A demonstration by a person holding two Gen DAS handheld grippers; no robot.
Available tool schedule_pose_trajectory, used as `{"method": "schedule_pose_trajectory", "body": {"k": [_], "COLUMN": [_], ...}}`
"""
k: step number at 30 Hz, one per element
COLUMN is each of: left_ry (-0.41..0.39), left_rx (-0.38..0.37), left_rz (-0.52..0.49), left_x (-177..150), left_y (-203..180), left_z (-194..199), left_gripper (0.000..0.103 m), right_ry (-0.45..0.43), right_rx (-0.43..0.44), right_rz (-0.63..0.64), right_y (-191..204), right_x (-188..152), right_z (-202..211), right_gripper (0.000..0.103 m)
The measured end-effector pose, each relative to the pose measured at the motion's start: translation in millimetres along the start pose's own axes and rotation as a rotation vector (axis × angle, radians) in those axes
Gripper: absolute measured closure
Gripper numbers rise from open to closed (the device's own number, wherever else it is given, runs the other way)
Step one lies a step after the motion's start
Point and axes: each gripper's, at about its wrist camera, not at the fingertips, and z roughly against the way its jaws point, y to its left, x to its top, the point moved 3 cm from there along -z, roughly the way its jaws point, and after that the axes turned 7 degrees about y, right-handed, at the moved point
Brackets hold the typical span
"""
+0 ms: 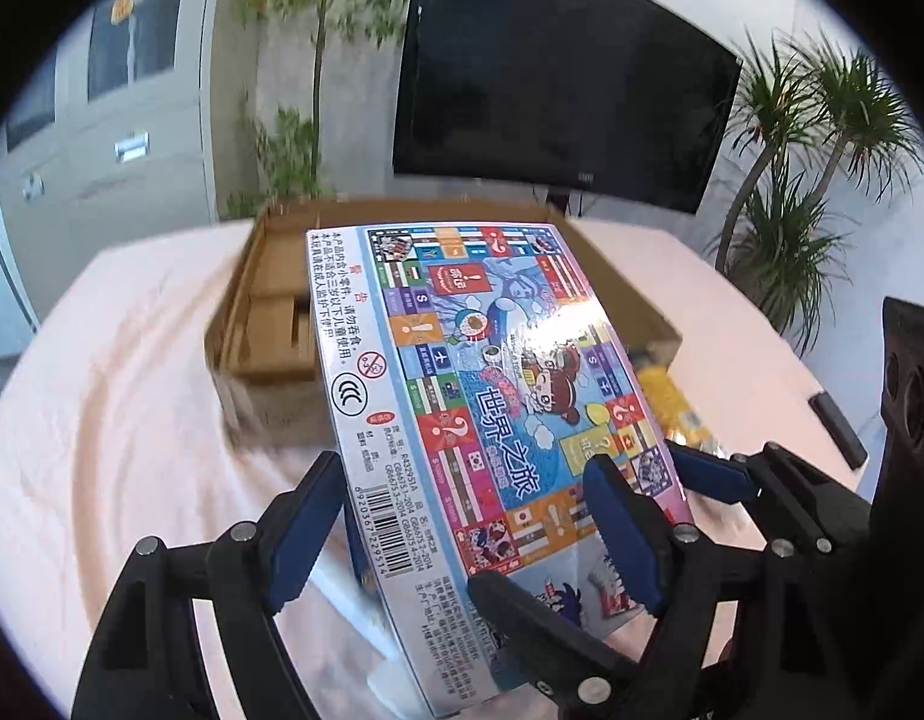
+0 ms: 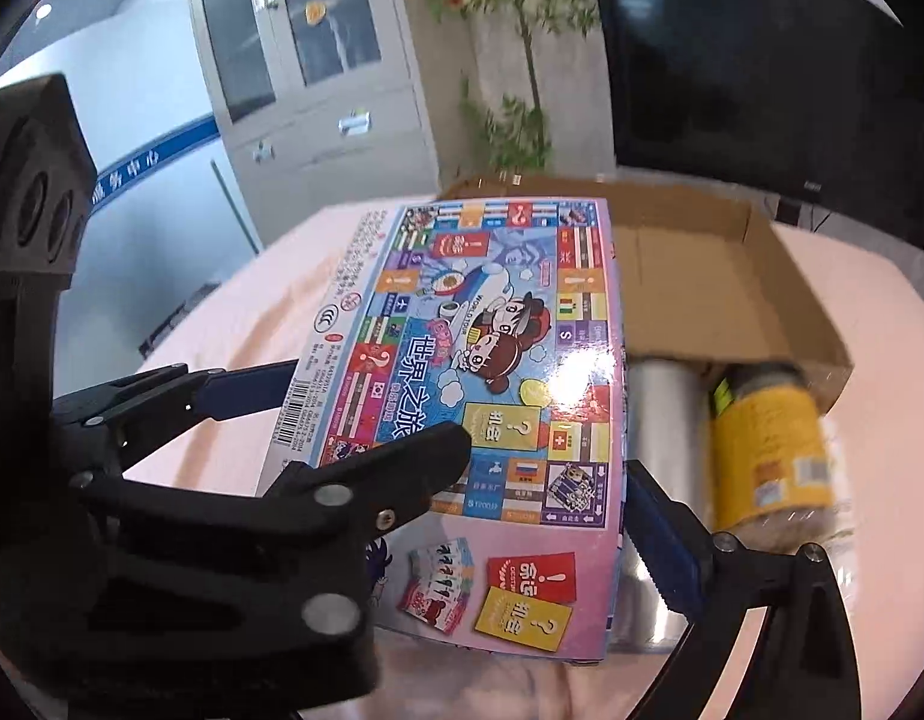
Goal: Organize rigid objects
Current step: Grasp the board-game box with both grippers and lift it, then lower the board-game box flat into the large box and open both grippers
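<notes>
Right now my left hand-held gripper pinches the near end of the board game box, a flat, glossy rectangular carton printed with cartoon figures and flags. My right hand-held gripper spans the box across its width, blue-padded jaws at either long edge. The box is lifted and tilted, its long axis running away from me toward the open brown cardboard box on the pink cloth-covered bench. Just beside the carton lie a yellow-labelled jar and a clear cylindrical roll.
</notes>
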Motion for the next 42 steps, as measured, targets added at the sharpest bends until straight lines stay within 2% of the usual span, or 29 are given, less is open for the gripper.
{"method": "schedule_pose_trajectory", "body": {"k": [6,16,20,22,26,30,32,34,36,38,42], "left_ry": [-0.054,-0.156,-0.152,-0.124,-0.039,0.107,0.201,0.284,0.294,0.299,0.322], "left_rx": [-0.006,0.009,0.017,0.017,0.011,0.009,0.038,0.032,0.015,0.021,0.023], "left_rz": [-0.019,-0.06,-0.073,-0.073,-0.038,0.029,0.067,0.114,0.135,0.122,0.117], "left_x": [30.1,91.4,113.6,125.2,133.2,123.9,114.6,106.2,101.2,97.5,99.5], "left_y": [-6.1,3.0,14.1,24.6,49.9,72.6,85.4,96.0,101.8,99.8,99.9], "left_z": [4.1,7.0,-9.8,-30.1,-76.4,-131.7,-158.7,-176.1,-178.9,-174.9,-172.1], "left_gripper": [0.023,0.023,0.023,0.023,0.023,0.023,0.036,0.039,0.04,0.041,0.041], "right_ry": [-0.076,-0.17,-0.167,-0.153,-0.047,0.076,0.174,0.274,0.365,0.395,0.475], "right_rx": [-0.028,-0.058,-0.037,-0.032,0.015,0.029,0.057,0.066,0.075,0.075,0.138], "right_rz": [-0.002,0.017,0.006,-0.008,-0.063,-0.083,-0.101,-0.13,-0.146,-0.136,-0.17], "right_y": [-8.0,-18.2,-34.2,-43.1,-69.8,-88.2,-97.1,-103.8,-105.9,-104.8,-106.0], "right_x": [27.6,101.2,142.4,156.0,173.1,175.1,173.6,170.0,169.4,169.0,164.1], "right_z": [20.7,31.7,12.6,-5.1,-69.5,-133.0,-167.6,-201.8,-219.9,-227.8,-242.6], "right_gripper": [0.006,0.007,0.007,0.007,0.007,0.007,0.007,0.007,0.007,0.004,0.002]}}
